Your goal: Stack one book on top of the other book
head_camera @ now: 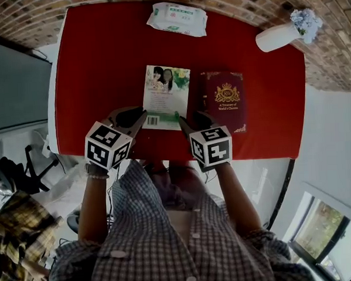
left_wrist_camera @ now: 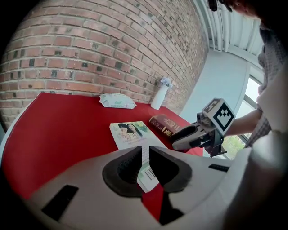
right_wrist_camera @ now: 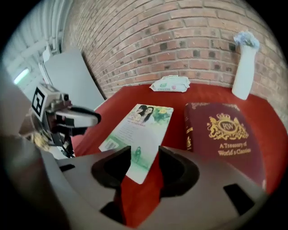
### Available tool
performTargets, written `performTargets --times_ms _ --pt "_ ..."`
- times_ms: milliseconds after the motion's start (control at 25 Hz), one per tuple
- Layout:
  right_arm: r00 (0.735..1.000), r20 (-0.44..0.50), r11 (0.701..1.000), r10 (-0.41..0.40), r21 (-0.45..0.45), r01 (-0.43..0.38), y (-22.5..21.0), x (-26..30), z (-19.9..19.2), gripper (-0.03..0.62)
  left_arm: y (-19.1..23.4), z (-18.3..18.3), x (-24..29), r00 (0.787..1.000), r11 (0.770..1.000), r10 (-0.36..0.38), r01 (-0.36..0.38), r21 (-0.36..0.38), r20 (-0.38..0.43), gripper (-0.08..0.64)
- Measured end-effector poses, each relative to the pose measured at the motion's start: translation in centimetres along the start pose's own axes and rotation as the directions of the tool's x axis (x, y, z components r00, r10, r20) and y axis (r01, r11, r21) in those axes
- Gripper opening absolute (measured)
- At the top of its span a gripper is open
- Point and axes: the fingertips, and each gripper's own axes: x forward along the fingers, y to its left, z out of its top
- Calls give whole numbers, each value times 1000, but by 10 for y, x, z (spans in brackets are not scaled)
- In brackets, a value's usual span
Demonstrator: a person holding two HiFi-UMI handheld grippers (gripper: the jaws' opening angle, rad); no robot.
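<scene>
Pale plastic with black pads, both grippers hang over the near edge of the red table (head_camera: 95,65). The left gripper (left_wrist_camera: 145,155) has its jaws only slightly apart and clamps nothing. The near left corner of the light paperback (head_camera: 166,96) shows through the narrow gap. The right gripper (right_wrist_camera: 144,157) stands wide open over the same book's near right corner, empty too. The paperback lies flat. Just beside it on the right, across a strip of red, the dark red book (head_camera: 223,100) with a gold crest also lies flat. Farther off sit a wipes pack (head_camera: 177,18) and a white vase (head_camera: 277,36), before a brick wall (left_wrist_camera: 90,49).
</scene>
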Motion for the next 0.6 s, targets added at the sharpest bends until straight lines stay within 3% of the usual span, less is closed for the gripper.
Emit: performTargets --times_ms 120,240,400,600 --pt "999 12 987 45 152 -46 7 3 0 198 0 -10 9 998 1000 -20 20 -17 -52 87" --pt "1000 -1 968 32 250 -30 5 12 -4 199 6 -21 17 995 999 -4 1 -33 -103 111" --pt "999 -39 959 -16 283 27 -2 20 -17 202 15 -34 23 987 997 31 -41 -62 -159 114" --pt "999 -51 946 14 325 4 -2 27 -25 208 25 -46 29 976 992 57 -80 -101 -210 123"
